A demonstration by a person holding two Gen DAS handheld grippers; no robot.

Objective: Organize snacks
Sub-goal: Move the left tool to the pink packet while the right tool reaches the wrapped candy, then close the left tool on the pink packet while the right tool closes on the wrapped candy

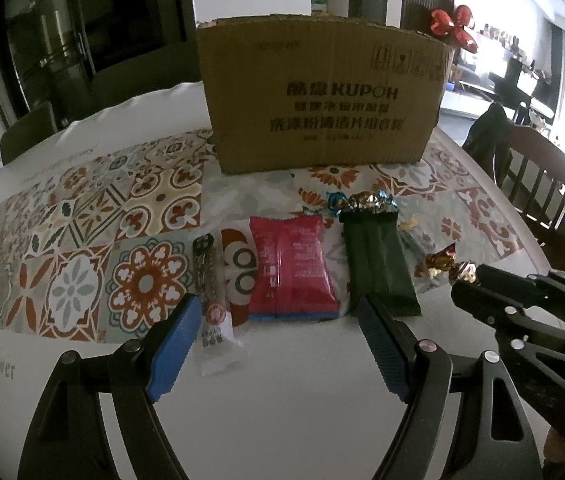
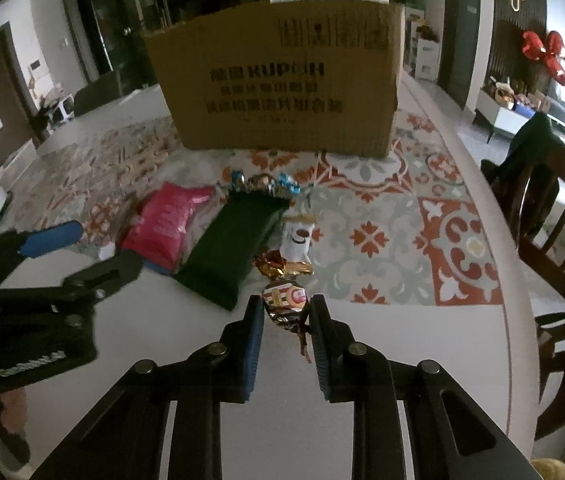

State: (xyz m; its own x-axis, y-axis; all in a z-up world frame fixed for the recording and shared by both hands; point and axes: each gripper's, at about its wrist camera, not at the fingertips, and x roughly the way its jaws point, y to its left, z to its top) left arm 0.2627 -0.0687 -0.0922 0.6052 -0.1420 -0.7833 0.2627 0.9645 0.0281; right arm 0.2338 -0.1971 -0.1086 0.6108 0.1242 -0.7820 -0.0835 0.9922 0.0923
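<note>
Snacks, laid in a loose row on the white surface, short of a cardboard box; sorting barely begun, none seen boxed.

Nearest, right view: wrapped candy, crinkled foil in brown, gold and red, twisted tail trailing toward the camera. Clamped between the blue pads of the right claw, jaws narrow (pads pressing both sides of the wrapper). Step in hand, by judgement: pick-up of this candy. Next move likely calls for a clean lift, then carriage over the row to the box without snagging the foil tail.

Nearest, left view: left claw, jaws wide, nothing between them, poised above the near ends of the packets. Small white sachet, soft and flat, just beside its left pad.

Middle: pink packet, glossy film, pillow-shaped; dark green packet, matte, long and rectangular, lying beside it. Second foil candy, gold and red, just beyond the held one. White sachet with brown mark, close to the green packet's far corner. Cluster of blue and gold foil sweets at the packets' far ends.

Beyond: patterned mat, flat, tile-print in rust and grey-green.

Farthest: cardboard box, corrugated, upright, printed lettering on the front, top open (contents hidden).
</note>
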